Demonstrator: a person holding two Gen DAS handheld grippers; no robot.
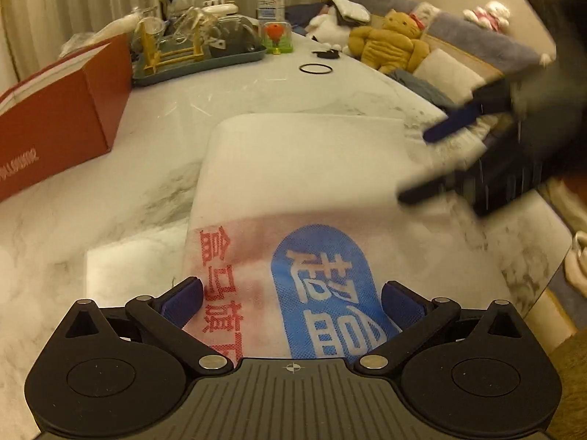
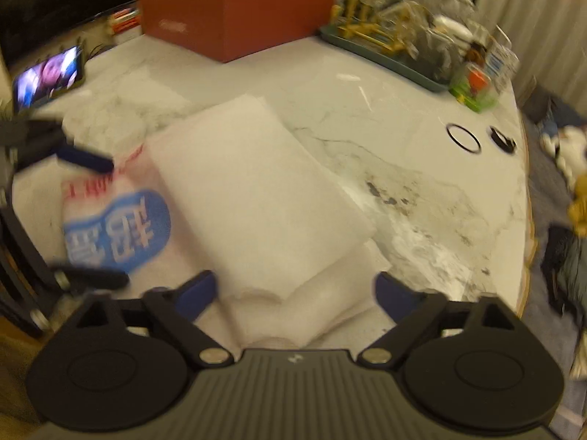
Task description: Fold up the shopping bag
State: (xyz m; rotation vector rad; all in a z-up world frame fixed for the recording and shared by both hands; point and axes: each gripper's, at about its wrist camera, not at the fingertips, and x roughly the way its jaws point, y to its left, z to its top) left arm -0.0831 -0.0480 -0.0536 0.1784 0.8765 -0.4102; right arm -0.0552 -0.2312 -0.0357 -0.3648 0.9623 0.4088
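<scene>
Left wrist view shows the left gripper (image 1: 291, 302) with its blue-padded fingers spread wide, holding nothing, over the printed end of the white shopping bag (image 1: 304, 183), which lies partly folded on the marble table (image 1: 110, 183). Right gripper (image 2: 293, 293) is likewise spread and empty above the bag's folded white layers. Farther back stand a red box (image 1: 55, 121) and a cluttered tray (image 1: 198, 62)

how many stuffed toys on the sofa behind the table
3 can be made out: a tan cat plush in the middle, a white plush to its left by the table edge, and a pink-and-white one on the sofa back. Others may be hidden among the cushions.
</scene>
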